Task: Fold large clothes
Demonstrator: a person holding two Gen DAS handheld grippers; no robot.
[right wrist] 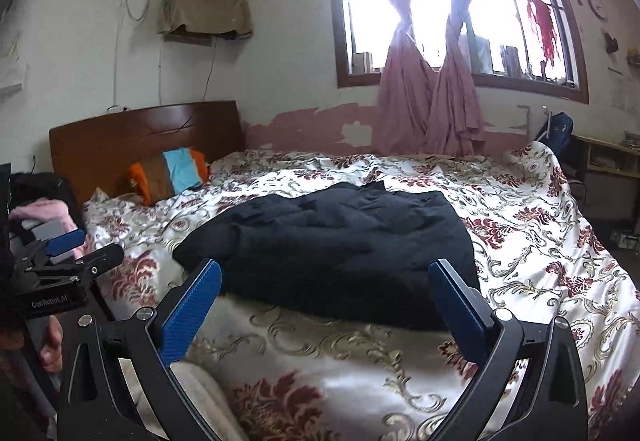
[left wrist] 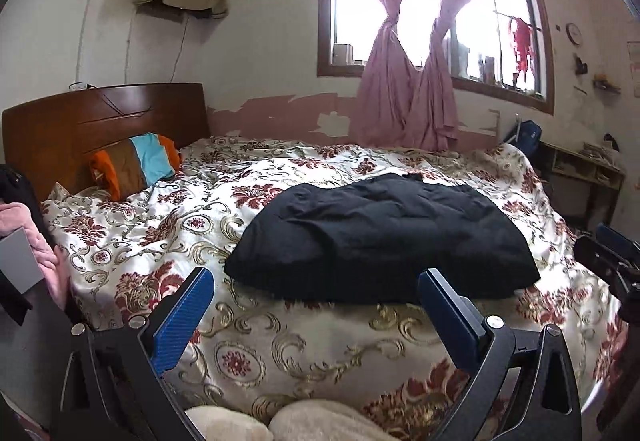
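Note:
A dark navy garment [left wrist: 380,237] lies folded into a flat, puffy rectangle on the floral bedspread [left wrist: 168,237], near the bed's front edge; the right wrist view shows the same garment [right wrist: 336,249]. My left gripper [left wrist: 316,281] hangs open in front of the garment's near edge, apart from it, its blue pads empty. In the right wrist view my right gripper [right wrist: 326,273] is open too, held just before the garment's near edge with nothing between its fingers. The left gripper [right wrist: 68,245] also shows at that view's left edge.
A striped orange, brown and blue pillow [left wrist: 136,165] leans on the wooden headboard [left wrist: 100,117]. Pink cloth [left wrist: 36,237] is piled at the left of the bed. A window with knotted pink curtains [left wrist: 408,81] is behind, and a low wooden shelf [left wrist: 580,169] stands at the right.

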